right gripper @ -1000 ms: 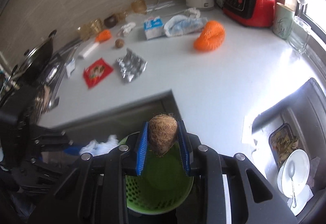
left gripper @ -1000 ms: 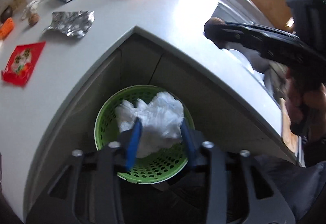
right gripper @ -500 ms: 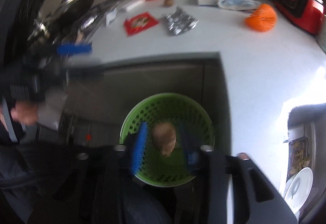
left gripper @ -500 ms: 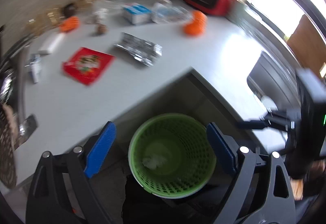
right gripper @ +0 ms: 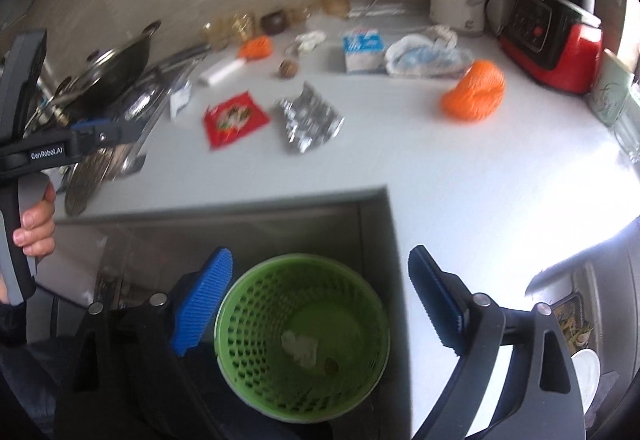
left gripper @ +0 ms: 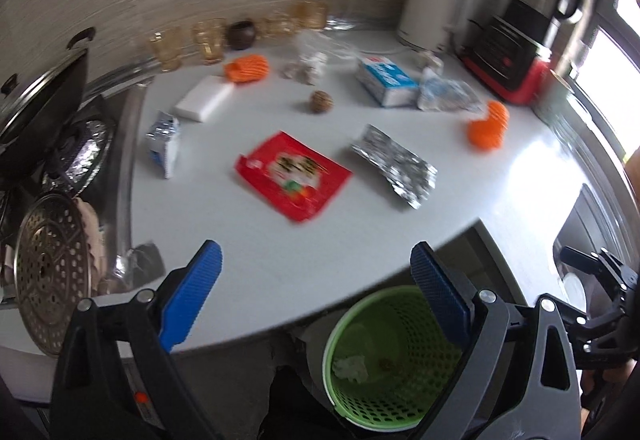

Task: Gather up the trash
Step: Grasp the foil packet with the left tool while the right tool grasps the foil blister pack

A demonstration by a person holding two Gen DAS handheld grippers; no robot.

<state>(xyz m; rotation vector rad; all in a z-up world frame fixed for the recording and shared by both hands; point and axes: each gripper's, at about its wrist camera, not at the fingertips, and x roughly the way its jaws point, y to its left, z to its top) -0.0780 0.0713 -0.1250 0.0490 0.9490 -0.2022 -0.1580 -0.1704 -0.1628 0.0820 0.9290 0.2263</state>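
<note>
Steel pan (left gripper: 40, 107) and perforated strainer (left gripper: 52, 276) at far left by the stove; white surface (left gripper: 248, 240) carries, left to right, a small blue-white packet (left gripper: 164, 143), white block (left gripper: 204, 103), orange mesh piece (left gripper: 246, 68), brown nut (left gripper: 321, 101), red wrapper (left gripper: 294, 175), crumpled foil wrapper (left gripper: 394, 164), blue-white carton (left gripper: 386, 79), clear plastic bag (left gripper: 446, 95), larger orange mesh ball (left gripper: 489, 124), red-black appliance (left gripper: 512, 55) at far right; white kettle (left gripper: 434, 13) by the wall; green perforated bin (right gripper: 304, 336) sits below the surface's inner corner, on the floor side, holding a white crumpled tissue (right gripper: 300, 348) and a small brown nut-like bit (right gripper: 331, 364) at its bottom; left claw (left gripper: 316, 292) over the surface edge, jaws wide apart and opening, nothing between the blue pads; right claw (right gripper: 320, 300) above the bin, jaws wide and opening, nothing gripped, bin seen between the pads but well below; right-wrist view shows a hand (right gripper: 36, 228) on the left handle at the left edge.
</note>
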